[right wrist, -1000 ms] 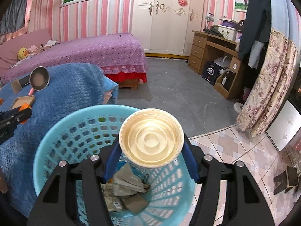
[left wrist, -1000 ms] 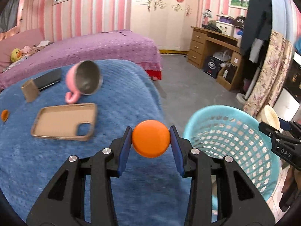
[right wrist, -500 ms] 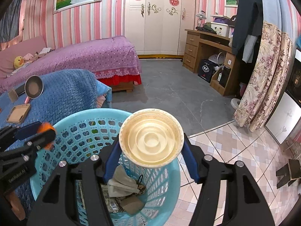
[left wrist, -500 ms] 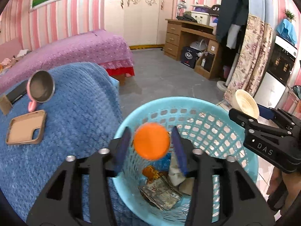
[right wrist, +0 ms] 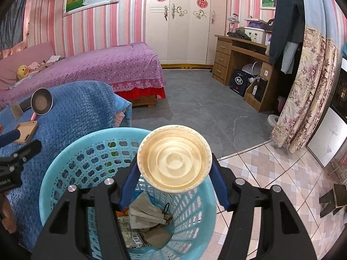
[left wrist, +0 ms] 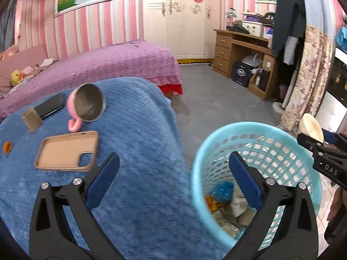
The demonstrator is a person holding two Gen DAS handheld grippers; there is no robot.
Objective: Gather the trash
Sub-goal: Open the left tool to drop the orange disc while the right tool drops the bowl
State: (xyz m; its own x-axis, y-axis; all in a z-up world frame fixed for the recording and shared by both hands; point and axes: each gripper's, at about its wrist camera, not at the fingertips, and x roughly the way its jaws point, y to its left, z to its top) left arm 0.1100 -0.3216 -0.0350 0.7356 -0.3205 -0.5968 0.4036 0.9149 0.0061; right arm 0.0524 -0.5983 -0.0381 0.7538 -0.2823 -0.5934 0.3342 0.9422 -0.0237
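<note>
My left gripper point(left wrist: 173, 158) hangs over the edge of the blue blanket point(left wrist: 134, 143), just left of the light-blue mesh basket point(left wrist: 256, 125). Its jaws are opening wide and nothing is between them. Inside the basket lie wrappers, crumpled paper point(right wrist: 143, 214) and an orange piece point(left wrist: 211, 201). My right gripper point(right wrist: 173, 173) is shut on a cream paper cup point(right wrist: 174, 158), mouth towards the camera, held above the basket's rim point(right wrist: 65, 158). A small orange scrap point(left wrist: 7, 147) lies on the blanket's far left.
On the blanket are a pink mug point(left wrist: 86, 106) on its side, a tan phone case point(left wrist: 67, 151), a black phone point(left wrist: 49, 106) and a cardboard tube point(left wrist: 31, 119). Behind stands a purple bed point(left wrist: 108, 65); a wooden desk point(left wrist: 238, 49) and floral curtain point(left wrist: 308, 82) are at the right.
The left gripper carried an orange ball from over the blanket to over the basket, opened wide, and the ball is gone from its jaws. The right gripper kept still with the cup.
</note>
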